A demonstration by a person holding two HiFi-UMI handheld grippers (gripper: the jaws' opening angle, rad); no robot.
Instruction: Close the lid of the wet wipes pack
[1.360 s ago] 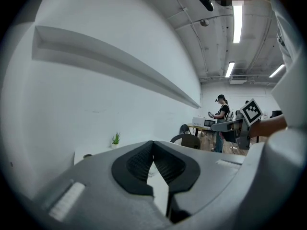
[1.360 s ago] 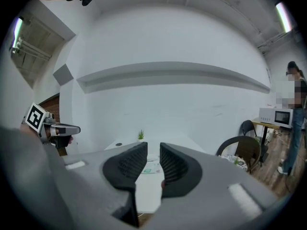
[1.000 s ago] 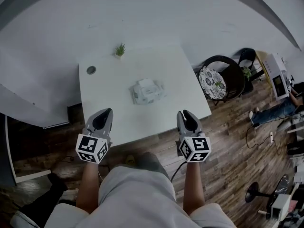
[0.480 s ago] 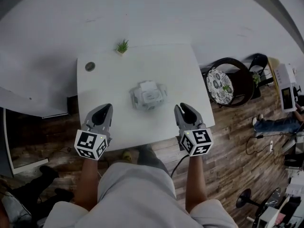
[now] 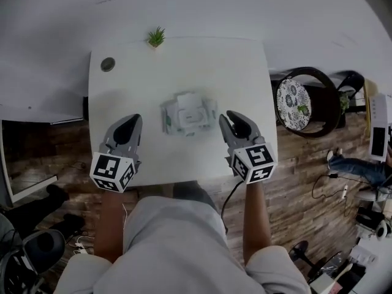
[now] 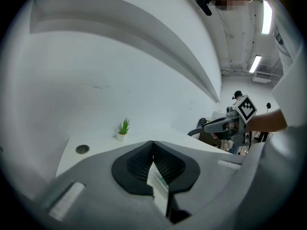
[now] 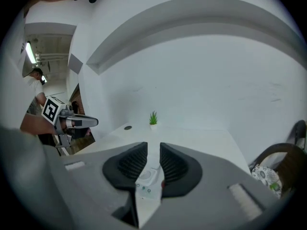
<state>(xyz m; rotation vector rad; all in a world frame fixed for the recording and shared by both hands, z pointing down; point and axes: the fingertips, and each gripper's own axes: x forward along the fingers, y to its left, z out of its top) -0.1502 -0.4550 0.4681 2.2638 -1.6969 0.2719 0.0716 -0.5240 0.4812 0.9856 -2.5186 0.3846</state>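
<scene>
The wet wipes pack [image 5: 188, 114] lies flat in the middle of the white table [image 5: 239, 66]. A white lid part shows on its top; I cannot tell whether it is raised. My left gripper [image 5: 132, 122] hovers over the table's near edge, left of the pack and apart from it. Its jaw tips meet, with nothing held [image 6: 153, 143]. My right gripper [image 5: 228, 119] hovers right of the pack, with its jaws open and empty [image 7: 153, 147]. Each gripper view shows a strip of the pack [image 6: 160, 179] [image 7: 146, 178] beyond its jaws.
A small potted plant [image 5: 155, 37] stands at the table's far edge, and a round grommet [image 5: 108, 64] sits in the far left corner. A dark chair with a patterned cushion [image 5: 294, 100] stands to the right of the table. A white wall runs behind.
Both grippers have moved forward and down, from in front of the table to over its near edge, and flank the pack. The jaws look unchanged.
</scene>
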